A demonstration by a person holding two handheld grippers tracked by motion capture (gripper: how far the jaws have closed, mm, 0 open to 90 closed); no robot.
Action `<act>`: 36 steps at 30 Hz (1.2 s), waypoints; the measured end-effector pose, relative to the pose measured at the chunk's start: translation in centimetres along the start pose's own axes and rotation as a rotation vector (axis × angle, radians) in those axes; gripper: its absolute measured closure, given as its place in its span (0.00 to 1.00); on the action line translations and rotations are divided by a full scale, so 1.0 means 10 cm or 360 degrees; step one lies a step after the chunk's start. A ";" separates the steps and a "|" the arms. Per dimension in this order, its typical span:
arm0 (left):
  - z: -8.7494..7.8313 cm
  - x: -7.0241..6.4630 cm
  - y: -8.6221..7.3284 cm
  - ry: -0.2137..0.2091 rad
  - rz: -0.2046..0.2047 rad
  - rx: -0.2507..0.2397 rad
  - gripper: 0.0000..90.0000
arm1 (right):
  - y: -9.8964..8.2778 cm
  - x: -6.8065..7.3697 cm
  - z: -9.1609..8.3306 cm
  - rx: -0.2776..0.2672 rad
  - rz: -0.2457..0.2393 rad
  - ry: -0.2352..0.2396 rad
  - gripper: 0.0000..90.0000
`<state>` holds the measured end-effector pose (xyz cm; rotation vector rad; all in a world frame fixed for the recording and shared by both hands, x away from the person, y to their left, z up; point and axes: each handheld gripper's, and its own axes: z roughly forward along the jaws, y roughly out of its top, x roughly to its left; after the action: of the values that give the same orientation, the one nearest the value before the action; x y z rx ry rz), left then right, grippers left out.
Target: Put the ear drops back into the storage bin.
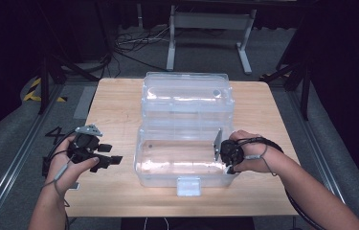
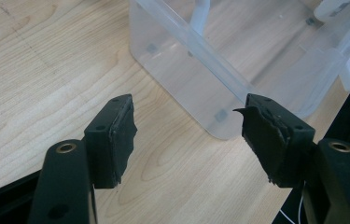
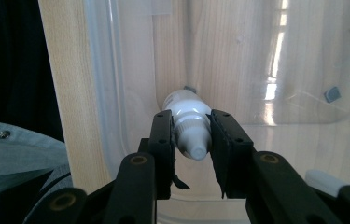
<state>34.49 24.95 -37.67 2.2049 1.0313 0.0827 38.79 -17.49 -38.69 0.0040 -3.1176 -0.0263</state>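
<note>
Gripping a small white bottle [image 3: 189, 128] between its two black jaws, the right gripper [image 3: 190, 140] is reaching over the right rim of a clear plastic box [image 1: 186, 175] that is sitting open on a wooden table [image 1: 115, 103]. In the right gripper view the bottle is lying along the line of the jaws, its narrow capped tip pointing back toward the camera and its rounded body pointing away, down into the box; the pads are pressing on both of its sides near the neck. Whether the bottle is touching the box floor is not clear from here. In the high view the right gripper [image 1: 229, 152] is sitting just at the right end of the box's near half, with the person's hand wrapped around it. The box lid [image 1: 185, 93] is standing folded back behind the near half, and a pale latch [image 1: 188, 186] is hanging at the front edge. The left gripper [image 1: 101, 159] is hovering over the table to the left of the box, apart from it, its jaws standing wide with nothing between them. In the left gripper view the near corner of the box is lying just beyond the spread jaws.
</note>
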 end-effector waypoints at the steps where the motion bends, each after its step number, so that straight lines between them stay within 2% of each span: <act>1: 0.00 0.00 0.00 0.0001 -0.0001 0.0001 0.39 | 0.00 0.00 0.01 0.0002 0.0004 0.0002 0.79; 22: 0.01 0.00 0.00 -0.0008 -0.0002 0.0010 0.39 | 0.02 -0.01 0.07 0.0023 -0.0004 0.0023 0.79; 29: 0.02 0.00 0.00 -0.0008 -0.0002 0.0013 0.38 | 0.02 0.01 0.01 0.0004 0.0003 0.0022 0.75; 35: 0.00 0.00 0.00 -0.0006 -0.0001 0.0003 0.38 | 0.01 0.04 -0.08 -0.0029 0.0019 -0.0002 0.74; 36: 0.01 0.00 0.00 -0.0006 -0.0005 -0.0004 0.38 | 0.00 0.06 -0.13 -0.0044 0.0027 -0.0024 0.73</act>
<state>34.57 24.93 -37.69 2.2003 1.0320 0.0780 38.19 -17.54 -37.42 -0.0234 -3.1316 -0.0689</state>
